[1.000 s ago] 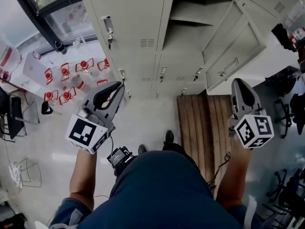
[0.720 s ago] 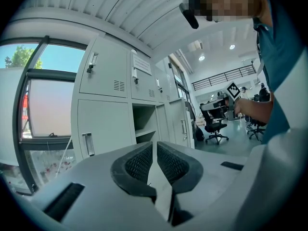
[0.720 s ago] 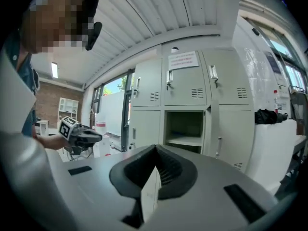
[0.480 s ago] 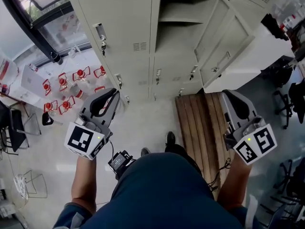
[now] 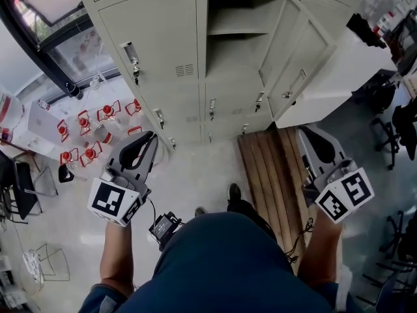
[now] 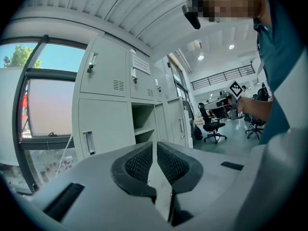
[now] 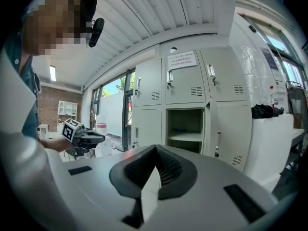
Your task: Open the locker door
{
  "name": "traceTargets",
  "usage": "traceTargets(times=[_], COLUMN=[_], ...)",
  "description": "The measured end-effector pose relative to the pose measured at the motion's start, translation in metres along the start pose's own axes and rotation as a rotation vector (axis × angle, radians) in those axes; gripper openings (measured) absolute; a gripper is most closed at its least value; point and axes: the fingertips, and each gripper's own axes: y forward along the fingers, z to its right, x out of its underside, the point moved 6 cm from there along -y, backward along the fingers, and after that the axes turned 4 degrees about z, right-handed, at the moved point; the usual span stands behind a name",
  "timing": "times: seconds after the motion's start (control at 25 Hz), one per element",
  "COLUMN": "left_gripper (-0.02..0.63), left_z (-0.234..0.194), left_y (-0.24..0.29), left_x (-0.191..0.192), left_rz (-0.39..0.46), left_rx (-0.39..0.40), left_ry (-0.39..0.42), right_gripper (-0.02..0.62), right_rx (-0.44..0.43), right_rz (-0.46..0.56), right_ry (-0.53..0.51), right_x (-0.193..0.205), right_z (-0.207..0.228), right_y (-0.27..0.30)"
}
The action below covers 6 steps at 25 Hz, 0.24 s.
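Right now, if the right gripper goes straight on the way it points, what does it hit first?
Probably the lockers, near the left edge of the open compartment; nothing nearer shows in that line. Depth unclear.

Beige locker door [image 5: 301, 54] wide open, swung rt

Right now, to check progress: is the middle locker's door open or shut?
Open. The locker door stands swung out to the right, and the shelf inside the compartment is in plain view.
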Motion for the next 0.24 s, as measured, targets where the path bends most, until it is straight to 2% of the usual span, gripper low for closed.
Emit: traceTargets(times=[0.24], left_gripper=[0.043], left_z=[0.0010], left_y=[0.0031], left_x=[0.0043], left_rz=[-0.009], left_rx=[-0.002], left_ry=[-0.005], right_gripper=[0.035], right_rx=[0.011], right_rz=[-0.008], right_ry=[0.009], right_x=[0.0042], right_z=[0.0085], right_y=[0.0014])
